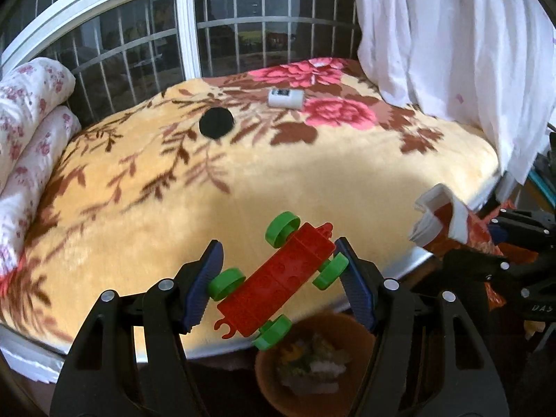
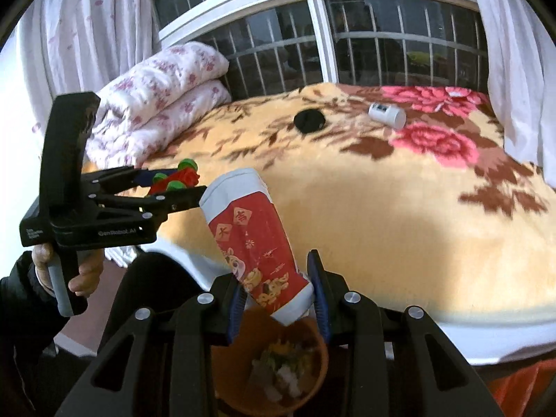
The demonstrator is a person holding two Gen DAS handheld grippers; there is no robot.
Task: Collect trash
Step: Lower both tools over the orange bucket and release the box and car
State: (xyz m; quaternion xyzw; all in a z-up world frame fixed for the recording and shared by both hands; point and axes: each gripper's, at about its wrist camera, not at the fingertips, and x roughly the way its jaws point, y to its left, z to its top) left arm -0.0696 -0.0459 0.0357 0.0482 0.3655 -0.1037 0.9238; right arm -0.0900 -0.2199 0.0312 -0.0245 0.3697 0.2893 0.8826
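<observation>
Left gripper (image 2: 180, 187): matte black frame, silver round screws, blue ribbed pads (image 1: 205, 278), white lettering on side, grey handle below. Right gripper (image 2: 278, 299): same black build, same blue pads. Hand (image 2: 81, 271) emerges from dark sleeve (image 2: 17, 292) below left gripper.

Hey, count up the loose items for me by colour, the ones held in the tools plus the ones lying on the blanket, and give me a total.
Red with green wheels: 1, the toy car in the left tool.
Red and white: 1, the paper cup in the right tool.
Black: 1, the round disc on the blanket.
White: 1, the small container on the blanket.
Total: 4
</observation>
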